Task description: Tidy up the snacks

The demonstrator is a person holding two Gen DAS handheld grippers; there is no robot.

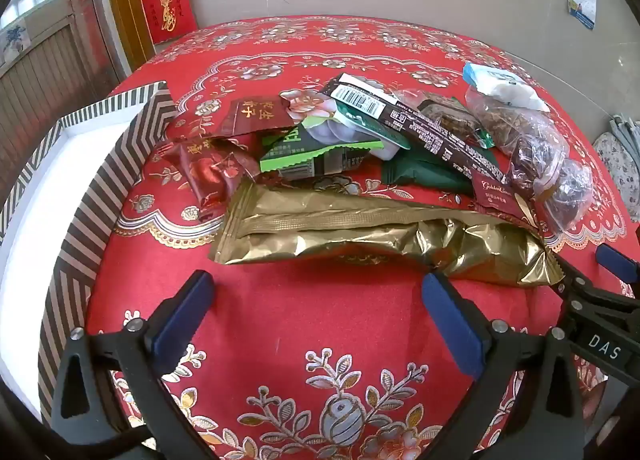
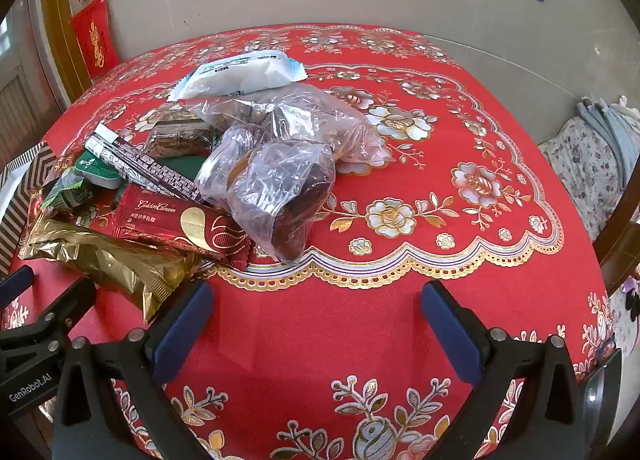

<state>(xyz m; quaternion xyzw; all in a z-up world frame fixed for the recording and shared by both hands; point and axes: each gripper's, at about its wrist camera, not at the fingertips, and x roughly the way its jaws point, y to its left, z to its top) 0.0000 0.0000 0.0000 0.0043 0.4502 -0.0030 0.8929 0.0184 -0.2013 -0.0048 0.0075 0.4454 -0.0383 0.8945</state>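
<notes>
We hold left gripper (image 1: 316, 302) and right gripper (image 2: 316, 310) spread wide, both empty. Gold packet (image 1: 360, 236) lies at 12 o'clock, striped box (image 1: 96, 195) at 9. We should pinch its flat seam, then lift clear of the pile.

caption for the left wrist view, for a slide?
Left gripper, jaws open and empty, above a gold foil packet fronting a snack pile beside a striped box.

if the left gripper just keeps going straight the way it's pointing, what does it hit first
Most likely the long gold foil packet. The left gripper is open and empty, tilted down over bare red tablecloth, and the packet lies directly ahead across its line. Depth is unclear, so it might touch the cloth just short of it.
</notes>
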